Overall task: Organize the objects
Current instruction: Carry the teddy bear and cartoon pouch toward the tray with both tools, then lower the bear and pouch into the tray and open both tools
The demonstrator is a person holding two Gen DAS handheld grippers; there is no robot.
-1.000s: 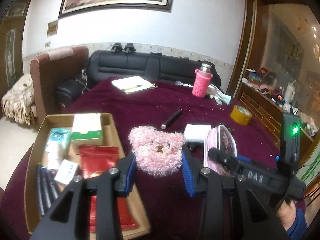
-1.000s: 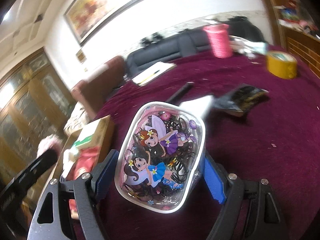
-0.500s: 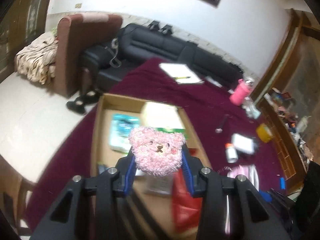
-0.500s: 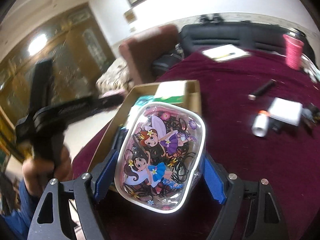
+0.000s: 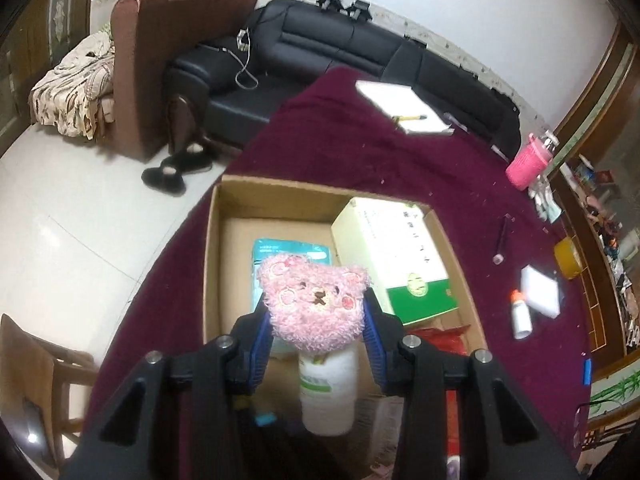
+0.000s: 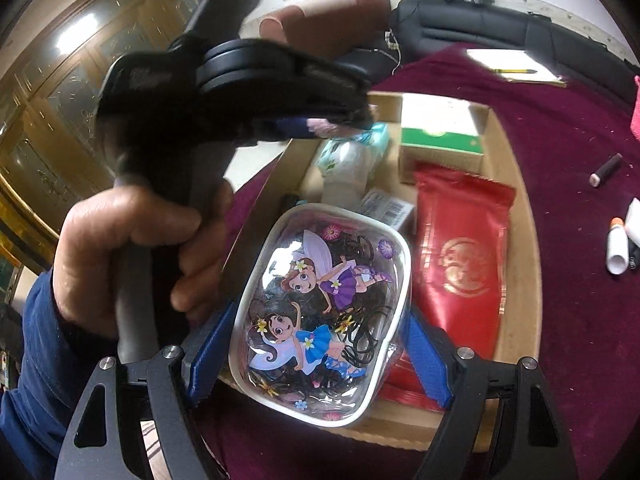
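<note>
Dark red cloth covers the table (image 5: pixel 360 152), and the cardboard box (image 5: pixel 212 264) sits near its edge. Your left tongs (image 5: pixel 316 320) pinch the pink bear (image 5: pixel 314 304) over the box, above a white bottle (image 5: pixel 328 388). Your right tongs (image 6: pixel 316 340) clamp the fairy pouch (image 6: pixel 320 312) over the near end of the box, beside the red packet (image 6: pixel 460 256). Lower each thing until it rests on something before you let go. Choose the free corner beyond the teal packet (image 5: pixel 292 252) for the bear, and keep both tools from crossing.
</note>
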